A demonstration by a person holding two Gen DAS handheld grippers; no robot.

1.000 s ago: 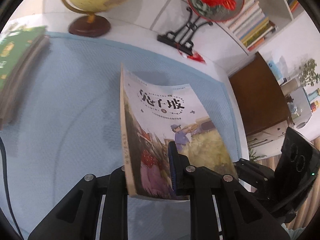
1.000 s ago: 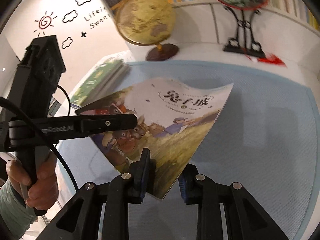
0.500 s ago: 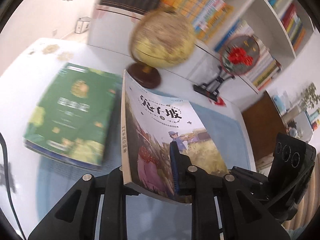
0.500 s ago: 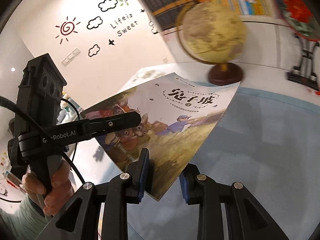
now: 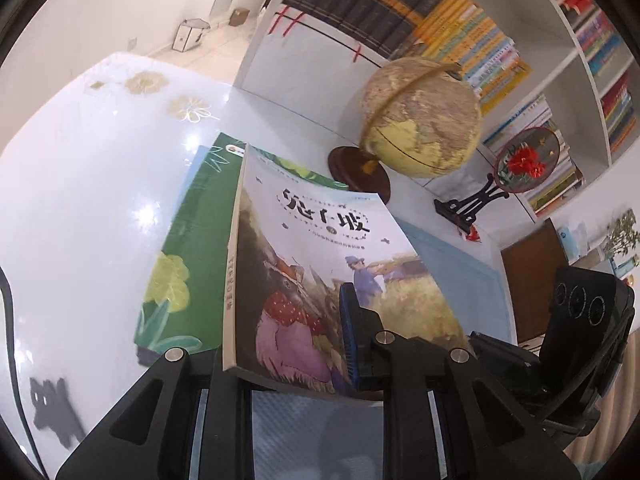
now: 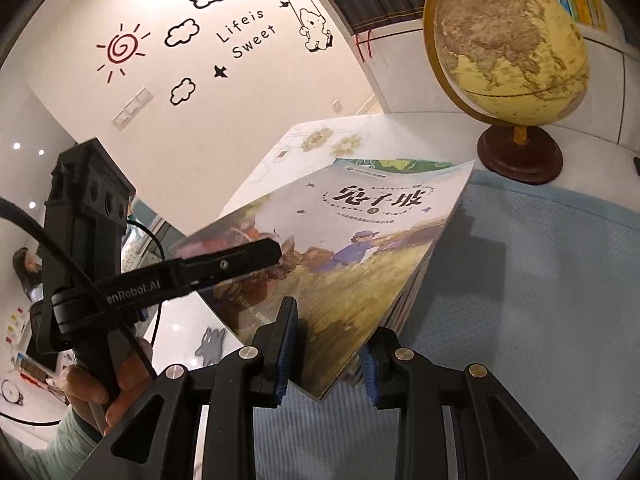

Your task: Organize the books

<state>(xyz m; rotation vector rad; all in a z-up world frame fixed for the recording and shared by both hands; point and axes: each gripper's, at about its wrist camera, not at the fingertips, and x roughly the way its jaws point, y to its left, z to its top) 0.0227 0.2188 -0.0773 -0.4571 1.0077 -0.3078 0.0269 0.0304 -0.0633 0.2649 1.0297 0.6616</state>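
Left wrist view: storybook [image 5: 320, 264] held up off the table [image 5: 80, 184], over the green book [image 5: 188, 248] at the top of the stack.
Right wrist view: same storybook [image 6: 352, 248], tilted, near corner low between the pads, far edge raised toward the globe [image 6: 508, 40].
Left gripper [image 5: 296, 344]: clamped on the storybook's near edge beside the spine; one pad on the cover, the other finger hidden under the pages.
Right gripper [image 6: 326, 344]: closed on the storybook's near corner; left pad on the cover, right pad at the underside, contact there not fully clear.
Step in hand: carrying the storybook to the stack, judged from its place right above the green book.
Next move: calls for levelling the storybook, lining its spine up with the green book's near-left edge, lowering it flat, then letting go with both tools.
Heading: title end away from both cameras, toward the globe and shelves [image 5: 460, 24]; cover face up, spine on the left in the left wrist view.
Long axis: along the spine, from the grippers away toward the globe, roughly parallel to the green book's long side.
Risk: soft cover bowing, so corners could land skewed.
Mat [image 6: 540, 280]: blue, right of the stack.
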